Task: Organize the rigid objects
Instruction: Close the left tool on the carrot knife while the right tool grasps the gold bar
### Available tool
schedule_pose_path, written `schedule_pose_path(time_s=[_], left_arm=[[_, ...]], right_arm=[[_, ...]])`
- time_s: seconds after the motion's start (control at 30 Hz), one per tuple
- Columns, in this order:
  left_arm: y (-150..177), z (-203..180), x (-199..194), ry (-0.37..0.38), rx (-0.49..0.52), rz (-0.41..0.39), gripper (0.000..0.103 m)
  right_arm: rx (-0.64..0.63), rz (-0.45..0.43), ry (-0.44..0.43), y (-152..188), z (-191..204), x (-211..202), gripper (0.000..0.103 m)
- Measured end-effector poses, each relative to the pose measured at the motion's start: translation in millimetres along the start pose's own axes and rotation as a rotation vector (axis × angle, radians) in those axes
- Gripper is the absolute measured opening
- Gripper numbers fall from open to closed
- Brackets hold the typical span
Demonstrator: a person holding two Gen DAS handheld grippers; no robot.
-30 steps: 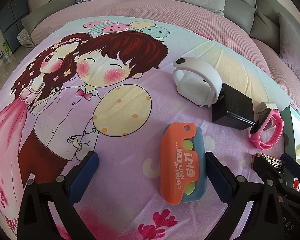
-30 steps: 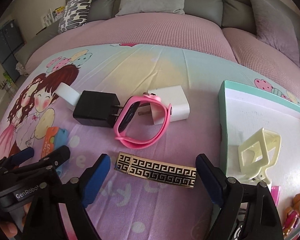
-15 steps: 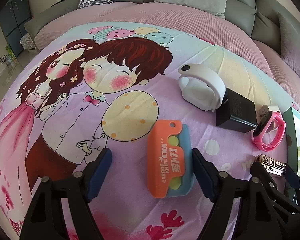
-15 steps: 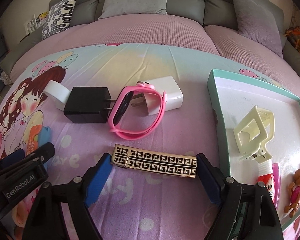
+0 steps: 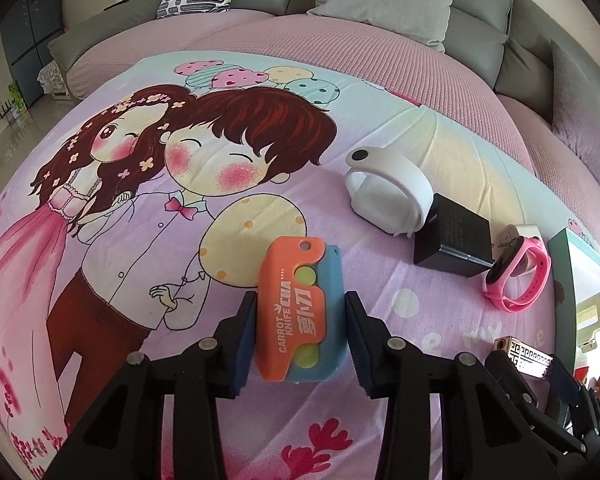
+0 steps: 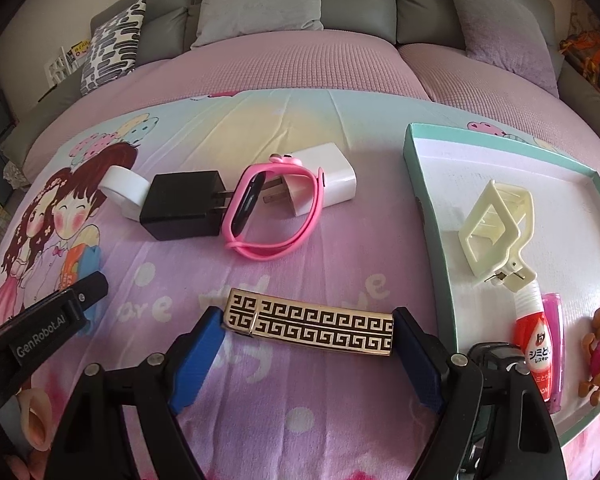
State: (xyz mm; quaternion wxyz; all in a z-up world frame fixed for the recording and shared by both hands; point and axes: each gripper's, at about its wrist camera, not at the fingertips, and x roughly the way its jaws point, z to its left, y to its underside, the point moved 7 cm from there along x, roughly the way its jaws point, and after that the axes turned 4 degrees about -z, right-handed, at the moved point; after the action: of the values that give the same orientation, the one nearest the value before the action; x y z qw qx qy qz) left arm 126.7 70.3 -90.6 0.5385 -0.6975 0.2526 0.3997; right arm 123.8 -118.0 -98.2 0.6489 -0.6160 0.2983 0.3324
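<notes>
Your left gripper [image 5: 300, 320] fingers clamp the orange "CARROT KNIFE" toy [image 5: 298, 312] on the bed's cartoon sheet [image 5: 140, 240], while your right gripper [image 6: 308, 340] fingers pinch the gold key-pattern bar [image 6: 310, 321] ends, "GenRobot.AI" readable on the left one.

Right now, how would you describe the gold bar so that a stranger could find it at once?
Look at the cartoon bedsheet, to the left of the green tray. The gold bar lies flat, nearer the camera than the pink band, between the fingers of the right gripper. Alone among its neighbours it is shiny metal with a black maze pattern.
</notes>
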Motion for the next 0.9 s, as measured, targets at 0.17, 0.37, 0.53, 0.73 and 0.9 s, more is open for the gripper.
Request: schedule_pose_path(time_s=[0.17,0.37,0.53,0.73,0.9], left_arm=[[-3,-5,-10,0.012,0.006,-0.021,0.044],[-9,-16,-26,0.038,0.018,-0.060,0.044],[-15,-25,-44,0.058,0.031,-0.106,0.044],[-17,-55,-59,0.093,0.105,-0.140,0.044],[-17,-90,-68,0.140,0.181,-0.170,0.044]], right_arm=[[0.027,-0.025,-0.023,-3,-5,-13,0.085],[0.040,-0.086,-0.013,-14,-15,-35,0.085],[0.088,-0.139,-0.016,-25,-35,-54,0.085],[0.165,-0.155,0.036,-28,-76,-60,0.085],[0.212,-0.182,0.090,-29,-114,-66,0.085]])
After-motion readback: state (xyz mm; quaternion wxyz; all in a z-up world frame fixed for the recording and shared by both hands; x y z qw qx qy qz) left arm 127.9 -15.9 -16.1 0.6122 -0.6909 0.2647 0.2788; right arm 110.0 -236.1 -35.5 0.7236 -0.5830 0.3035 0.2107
